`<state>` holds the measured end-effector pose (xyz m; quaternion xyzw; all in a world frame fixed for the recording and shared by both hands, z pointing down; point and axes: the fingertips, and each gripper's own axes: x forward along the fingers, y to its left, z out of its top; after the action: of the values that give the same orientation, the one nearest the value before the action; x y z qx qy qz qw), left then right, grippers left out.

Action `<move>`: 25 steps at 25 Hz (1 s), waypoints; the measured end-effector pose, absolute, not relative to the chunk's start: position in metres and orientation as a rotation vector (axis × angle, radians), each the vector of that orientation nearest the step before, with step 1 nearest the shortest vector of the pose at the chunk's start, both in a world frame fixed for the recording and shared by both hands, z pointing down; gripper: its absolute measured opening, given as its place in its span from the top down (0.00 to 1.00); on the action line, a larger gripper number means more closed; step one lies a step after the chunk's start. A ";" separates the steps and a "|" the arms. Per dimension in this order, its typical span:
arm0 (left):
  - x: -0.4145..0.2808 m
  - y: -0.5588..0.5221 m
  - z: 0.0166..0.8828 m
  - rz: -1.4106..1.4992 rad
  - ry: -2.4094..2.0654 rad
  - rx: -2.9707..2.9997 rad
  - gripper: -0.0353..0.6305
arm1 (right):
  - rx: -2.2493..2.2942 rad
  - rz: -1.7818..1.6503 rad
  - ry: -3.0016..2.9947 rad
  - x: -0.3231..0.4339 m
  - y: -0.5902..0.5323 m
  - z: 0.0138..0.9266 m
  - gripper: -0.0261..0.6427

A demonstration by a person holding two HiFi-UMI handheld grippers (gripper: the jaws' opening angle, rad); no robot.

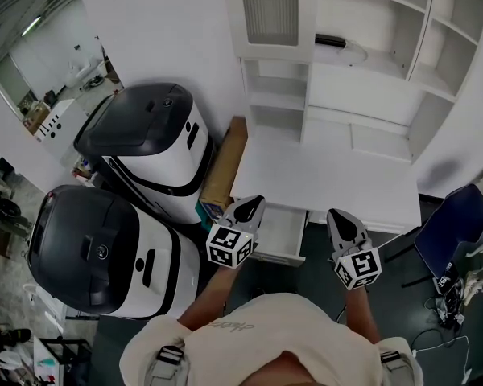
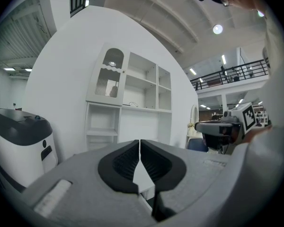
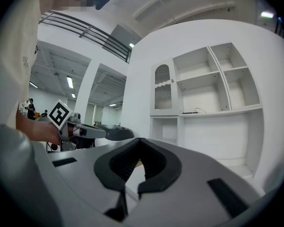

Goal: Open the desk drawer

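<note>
Open workroom, white counter (image 1: 330, 175) with shelves against wall. Left tool (image 1: 252, 206) pressed together, nothing seen pinched, tips at left front corner of drawer (image 1: 283, 230); contact uncertain. Drawer under counter's left front edge, front running left-right, seemingly part-way out. Left tool nearer; pull likely toward person. Right tool (image 1: 338, 217) also closed, empty, just right of drawer.

This looks like a large test hall or lab rather than a home. A white desk (image 1: 330, 175) with a shelf unit (image 1: 370, 55) stands against a bare partition wall (image 1: 145, 30). Beside it are 2 bulky white-and-black machines (image 1: 157, 147). Overhead are strip lights (image 3: 70, 82) and a railed mezzanine (image 2: 236, 72).
</note>
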<state>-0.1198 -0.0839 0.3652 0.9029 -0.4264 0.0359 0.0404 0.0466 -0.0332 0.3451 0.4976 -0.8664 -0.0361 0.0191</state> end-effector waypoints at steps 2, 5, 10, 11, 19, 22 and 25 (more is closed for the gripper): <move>-0.118 -0.083 0.366 0.117 -1.298 2.769 0.92 | 1.545 -0.114 -2.688 0.046 -0.033 0.345 0.97; -0.117 -0.082 0.368 0.126 -1.287 2.771 0.92 | 1.538 -0.117 -2.689 0.045 -0.035 0.345 0.97; -0.119 -0.081 0.372 0.139 -1.281 2.769 0.92 | 1.531 -0.110 -2.688 0.042 -0.036 0.347 0.97; -0.120 -0.081 0.372 0.142 -1.281 2.768 0.92 | 1.528 -0.108 -2.687 0.041 -0.037 0.347 0.97; -0.121 -0.084 0.373 0.143 -1.275 2.769 0.92 | 1.511 -0.103 -2.687 0.038 -0.040 0.350 0.97; -0.120 -0.084 0.372 0.142 -1.267 2.776 0.92 | 1.510 -0.106 -2.685 0.036 -0.041 0.350 0.97; -0.121 -0.085 0.372 0.145 -1.263 2.776 0.92 | 1.510 -0.102 -2.682 0.035 -0.042 0.351 0.97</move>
<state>-0.1212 -0.0850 0.3724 0.9083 -0.4133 0.0476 0.0440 0.0353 -0.0416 0.3510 0.4901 -0.8705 -0.0331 0.0309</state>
